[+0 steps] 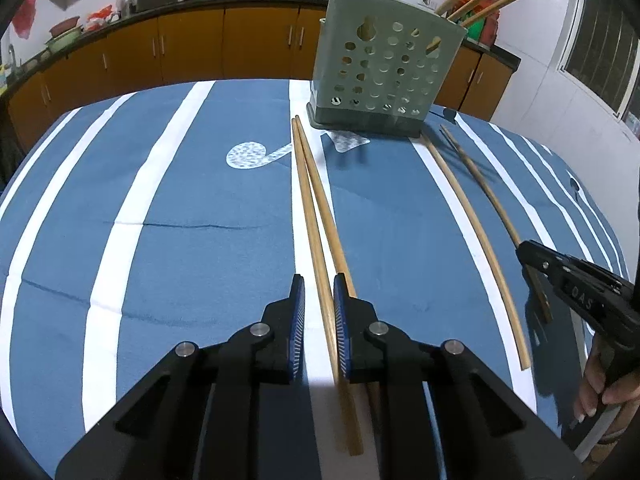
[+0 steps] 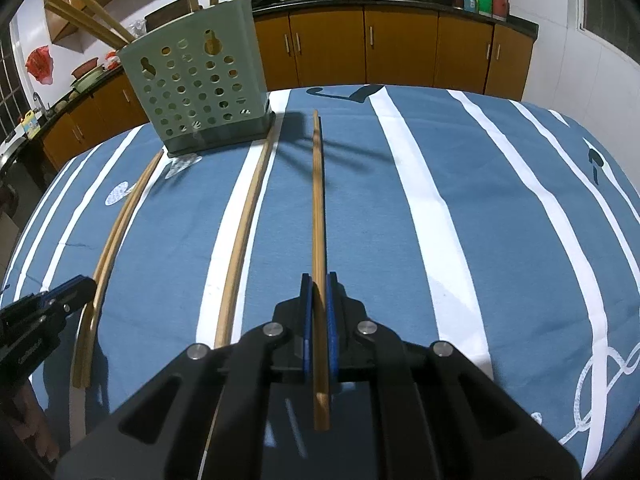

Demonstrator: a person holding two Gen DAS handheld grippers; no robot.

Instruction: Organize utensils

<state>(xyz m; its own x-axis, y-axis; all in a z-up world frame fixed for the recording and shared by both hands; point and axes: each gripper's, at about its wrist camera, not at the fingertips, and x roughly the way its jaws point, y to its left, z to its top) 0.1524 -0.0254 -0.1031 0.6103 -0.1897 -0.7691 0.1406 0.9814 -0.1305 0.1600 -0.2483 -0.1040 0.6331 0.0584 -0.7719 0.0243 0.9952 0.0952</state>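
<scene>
— Chopsticks were what we had in hand: our right gripper (image 2: 319,280) had its fingers pinched narrow on one chopstick (image 2: 318,208), which pointed toward twelve o'clock, its far tip near the green holder (image 2: 196,80).

— And our left gripper (image 1: 319,280)?

— Its fingers stood partly apart, straddling one stick of the chopstick pair (image 1: 316,216) on the striped surface (image 1: 160,220); the other stick ran just outside the right finger. Whether the pads touched wood, we could not tell.

— What did we think could go wrong?

— We held the right stick near its tail, so it could pivot and miss the holder's mouth, at eleven o'clock from that gripper. On the left, closing could nudge the neighbour askew. A loose chopstick (image 2: 244,232) also lay between us, easy to knock.
</scene>
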